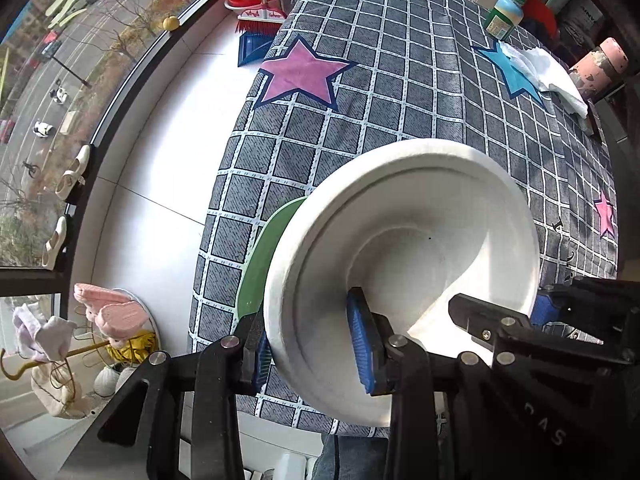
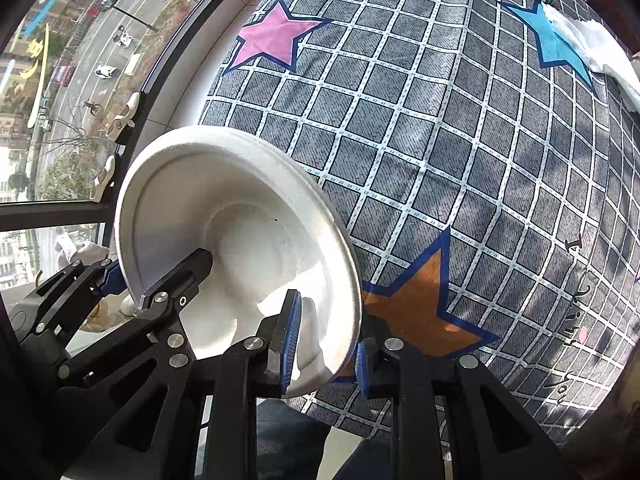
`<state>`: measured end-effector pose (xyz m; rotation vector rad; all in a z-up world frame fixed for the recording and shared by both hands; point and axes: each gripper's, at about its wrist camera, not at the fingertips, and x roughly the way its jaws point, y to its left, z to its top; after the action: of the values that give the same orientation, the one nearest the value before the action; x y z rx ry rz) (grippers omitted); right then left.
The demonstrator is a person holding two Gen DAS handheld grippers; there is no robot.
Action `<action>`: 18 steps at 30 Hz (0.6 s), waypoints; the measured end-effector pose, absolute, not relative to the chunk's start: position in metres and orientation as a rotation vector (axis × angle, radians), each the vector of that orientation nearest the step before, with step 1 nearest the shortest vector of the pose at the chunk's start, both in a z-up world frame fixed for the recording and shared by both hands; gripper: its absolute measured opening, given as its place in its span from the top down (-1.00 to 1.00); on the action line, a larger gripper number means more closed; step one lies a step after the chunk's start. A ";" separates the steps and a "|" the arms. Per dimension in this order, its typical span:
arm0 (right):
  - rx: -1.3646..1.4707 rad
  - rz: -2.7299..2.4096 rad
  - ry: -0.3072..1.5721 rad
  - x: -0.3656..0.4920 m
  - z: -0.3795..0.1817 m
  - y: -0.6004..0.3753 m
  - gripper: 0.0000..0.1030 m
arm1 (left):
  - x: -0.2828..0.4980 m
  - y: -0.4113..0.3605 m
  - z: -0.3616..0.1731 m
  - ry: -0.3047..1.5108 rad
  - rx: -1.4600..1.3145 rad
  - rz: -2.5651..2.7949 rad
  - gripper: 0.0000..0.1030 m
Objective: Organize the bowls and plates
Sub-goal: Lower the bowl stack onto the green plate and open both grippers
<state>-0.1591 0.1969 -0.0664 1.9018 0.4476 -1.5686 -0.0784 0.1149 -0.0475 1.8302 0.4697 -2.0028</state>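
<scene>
Left of the table: window wall, pale floor strip, shoes [image 1: 72, 172] on the sill. Table edge runs close under the held ware. Left gripper [image 1: 316, 354] clamped on the rim of the white bowl [image 1: 404, 240], bowl tilted above the near table edge; green plate [image 1: 256, 256] just behind its left rim. Right gripper [image 2: 328, 350] clamped on the same bowl's opposite rim. Checked tablecloth [image 2: 420, 140] with stars lies bare across the middle. Far right: green-capped bottle [image 1: 504, 14], white cloth [image 1: 548, 76].
</scene>
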 end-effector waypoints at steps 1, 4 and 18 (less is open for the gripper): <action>1.898 -1.559 0.455 -0.157 -0.068 0.192 0.49 | -0.076 0.112 -0.048 0.478 1.826 -1.993 0.30; 1.881 -1.533 0.495 -0.152 -0.073 0.179 0.49 | -0.068 0.104 -0.053 0.521 1.819 -1.960 0.30; 1.908 -1.485 0.523 -0.140 -0.112 0.142 0.49 | -0.054 0.078 -0.091 0.627 1.809 -1.877 0.30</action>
<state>-0.1404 0.1425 -0.1115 1.9075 0.5226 -1.4854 -0.0535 0.0783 -0.0909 1.8086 0.6267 -1.8768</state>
